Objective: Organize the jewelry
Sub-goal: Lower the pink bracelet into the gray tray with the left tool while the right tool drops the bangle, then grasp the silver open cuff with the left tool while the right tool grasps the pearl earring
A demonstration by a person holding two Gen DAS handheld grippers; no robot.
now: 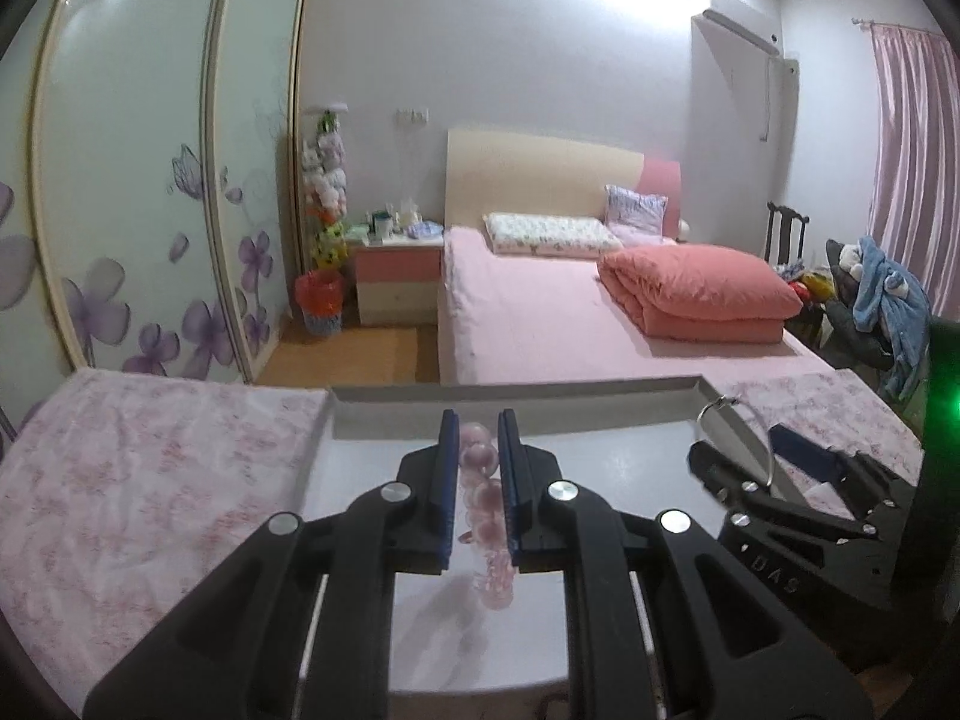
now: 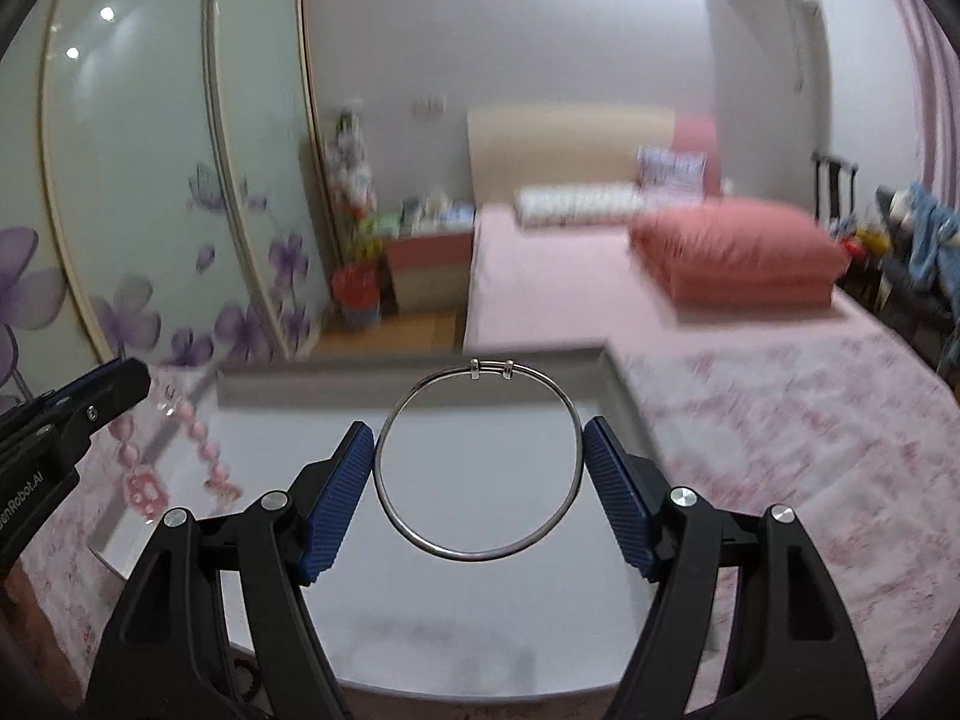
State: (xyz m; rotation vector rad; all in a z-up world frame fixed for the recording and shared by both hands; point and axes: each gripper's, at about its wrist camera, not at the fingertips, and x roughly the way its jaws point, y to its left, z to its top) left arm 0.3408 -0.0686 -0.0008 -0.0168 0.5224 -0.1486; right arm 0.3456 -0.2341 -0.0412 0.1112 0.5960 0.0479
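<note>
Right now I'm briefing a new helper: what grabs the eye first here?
The silver bangle held upright between the right tongs, above the grey tray. To its left, the pink bead bracelet dangles from the left tongs. Behind the tray is a pink bed.

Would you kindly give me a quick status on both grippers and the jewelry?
Left gripper shut on pink bead bracelet. Right gripper shut on silver bangle. Both over grey tray. Nothing in the way.

Left gripper point(image 1: 477, 468): matte black linkage arms, round silver pivot screws, blue ribbed pads point(image 1: 445, 480). Right gripper point(image 2: 478, 474): same build, blue ribbed pads point(image 2: 336, 504). White lettering on both black bodies, partly unreadable.
</note>
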